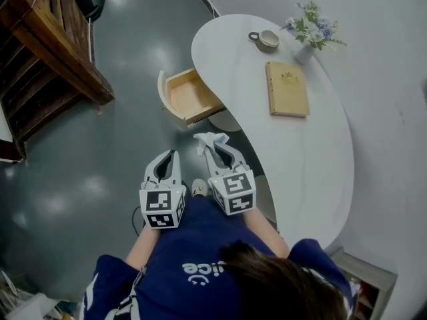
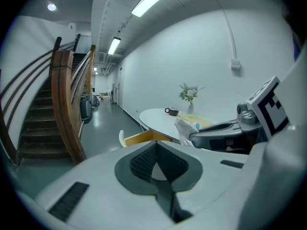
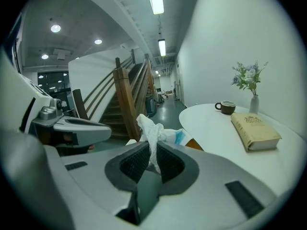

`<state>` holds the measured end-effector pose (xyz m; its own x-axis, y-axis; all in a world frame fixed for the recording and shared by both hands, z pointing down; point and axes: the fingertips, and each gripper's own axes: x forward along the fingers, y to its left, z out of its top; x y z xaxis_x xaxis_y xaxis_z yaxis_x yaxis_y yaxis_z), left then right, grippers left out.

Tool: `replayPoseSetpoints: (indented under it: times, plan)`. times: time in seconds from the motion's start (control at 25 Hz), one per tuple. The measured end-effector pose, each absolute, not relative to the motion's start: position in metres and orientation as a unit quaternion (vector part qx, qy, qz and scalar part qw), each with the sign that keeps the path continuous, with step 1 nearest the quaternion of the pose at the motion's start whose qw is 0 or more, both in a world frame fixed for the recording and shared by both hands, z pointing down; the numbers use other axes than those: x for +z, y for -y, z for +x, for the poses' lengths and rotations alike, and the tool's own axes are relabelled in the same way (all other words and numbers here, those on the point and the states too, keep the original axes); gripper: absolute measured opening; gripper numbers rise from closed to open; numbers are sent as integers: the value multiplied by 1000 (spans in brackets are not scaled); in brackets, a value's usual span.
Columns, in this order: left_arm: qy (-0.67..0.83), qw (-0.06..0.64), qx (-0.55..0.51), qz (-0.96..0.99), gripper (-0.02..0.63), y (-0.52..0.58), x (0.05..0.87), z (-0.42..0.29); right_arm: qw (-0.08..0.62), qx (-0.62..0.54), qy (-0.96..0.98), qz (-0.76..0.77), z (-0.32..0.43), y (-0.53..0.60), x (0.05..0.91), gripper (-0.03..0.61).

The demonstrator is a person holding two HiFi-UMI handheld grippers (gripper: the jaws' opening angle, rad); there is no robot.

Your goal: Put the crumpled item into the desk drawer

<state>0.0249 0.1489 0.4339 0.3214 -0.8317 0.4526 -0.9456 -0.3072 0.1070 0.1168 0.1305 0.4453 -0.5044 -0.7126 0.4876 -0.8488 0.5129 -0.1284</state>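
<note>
The crumpled item (image 1: pixel 209 140) is a wad of white tissue with a bit of blue in it. My right gripper (image 1: pixel 215 151) is shut on it and holds it above the floor, just in front of the desk. In the right gripper view the crumpled item (image 3: pixel 151 128) stands up out of the right gripper (image 3: pixel 152 150). The wooden desk drawer (image 1: pixel 190 96) is pulled open and empty, a short way ahead of the tissue. My left gripper (image 1: pixel 172 156) hangs beside the right one, shut with nothing in it. From the left gripper (image 2: pixel 154 146) the tissue (image 2: pixel 183 127) shows to the right.
The white curved desk (image 1: pixel 303 152) carries a tan book (image 1: pixel 287 89), a cup (image 1: pixel 268 39) and a vase of flowers (image 1: pixel 309 33). A wooden staircase (image 1: pixel 47 52) rises at the far left over a grey floor. The person's blue top fills the bottom.
</note>
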Motion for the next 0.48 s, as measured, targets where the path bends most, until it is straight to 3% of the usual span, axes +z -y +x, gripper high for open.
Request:
replayPoseSetpoints:
  times: [0.48]
  plan:
    - [550,195,153,797,3,-84,443,16,209,183,841,463,106,-74,452,55]
